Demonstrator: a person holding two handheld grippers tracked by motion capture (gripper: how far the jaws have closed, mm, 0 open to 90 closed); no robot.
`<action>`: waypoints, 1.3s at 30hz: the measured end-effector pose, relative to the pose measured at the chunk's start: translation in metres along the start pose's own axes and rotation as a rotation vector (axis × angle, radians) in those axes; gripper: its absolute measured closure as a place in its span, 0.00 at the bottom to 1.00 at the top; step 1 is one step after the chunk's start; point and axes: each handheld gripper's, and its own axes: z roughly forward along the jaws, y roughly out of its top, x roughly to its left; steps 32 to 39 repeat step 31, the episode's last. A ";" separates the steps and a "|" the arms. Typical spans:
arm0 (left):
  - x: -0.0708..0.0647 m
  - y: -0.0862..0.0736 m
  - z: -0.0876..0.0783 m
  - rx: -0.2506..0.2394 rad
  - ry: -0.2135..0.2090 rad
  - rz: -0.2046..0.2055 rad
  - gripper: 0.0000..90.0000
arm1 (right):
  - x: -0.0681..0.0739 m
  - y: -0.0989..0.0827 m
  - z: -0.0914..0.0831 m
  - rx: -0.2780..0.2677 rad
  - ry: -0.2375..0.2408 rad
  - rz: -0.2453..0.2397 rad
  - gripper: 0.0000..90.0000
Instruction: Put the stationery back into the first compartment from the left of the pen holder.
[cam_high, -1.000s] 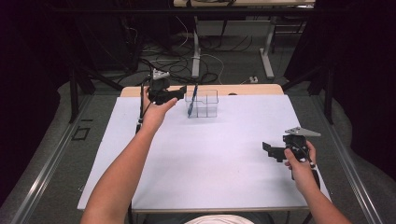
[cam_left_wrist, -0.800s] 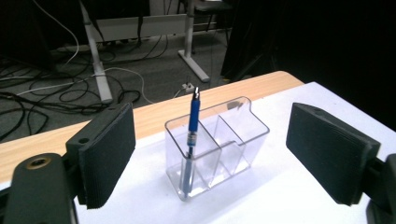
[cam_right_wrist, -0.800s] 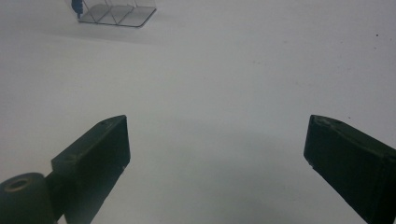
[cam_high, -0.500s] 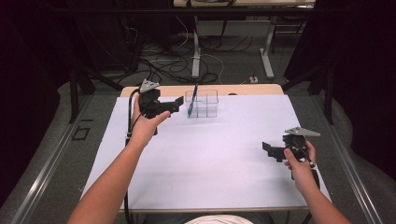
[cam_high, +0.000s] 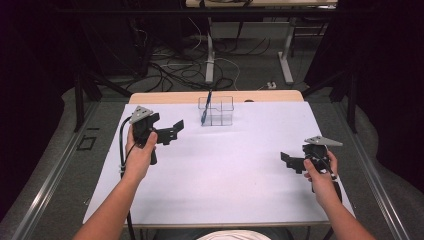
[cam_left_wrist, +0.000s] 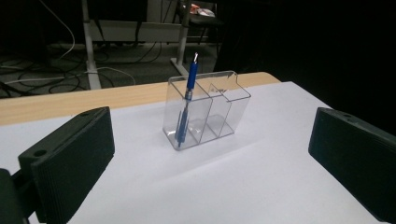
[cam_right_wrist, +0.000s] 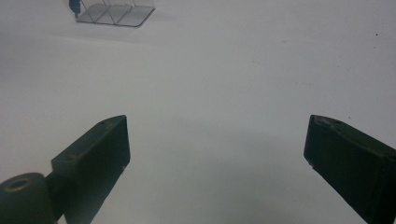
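Left forearm stretched up the left side of the desk (cam_high: 240, 190), hand wrapped round the left claw (cam_high: 172, 132), which points toward the clear organiser (cam_high: 216, 111). Its jaws have just been opening and now stand wide apart, nothing between them. The organiser sits near the desk's far edge, ahead of the claw and apart from it, with the blue pen (cam_left_wrist: 187, 100) upright in an end compartment. The right claw (cam_high: 290, 162) hovers low at the right edge, jaws spread and empty, well apart from the organiser.

High view above looking forward-down, both gripper views low along the table (sharing the clear organizer (cam_left_wrist: 205, 109)).
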 end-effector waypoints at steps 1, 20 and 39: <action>0.001 -0.003 -0.002 0.001 0.006 0.004 0.00 | 0.000 0.000 0.000 0.002 0.001 -0.005 0.07; 0.029 -0.058 -0.053 0.036 0.108 -0.047 0.00 | 0.000 0.000 0.001 -0.001 -0.002 -0.010 0.07; 0.042 -0.071 -0.057 0.058 0.129 -0.097 0.00 | -0.007 -0.002 0.005 0.013 -0.026 0.017 0.07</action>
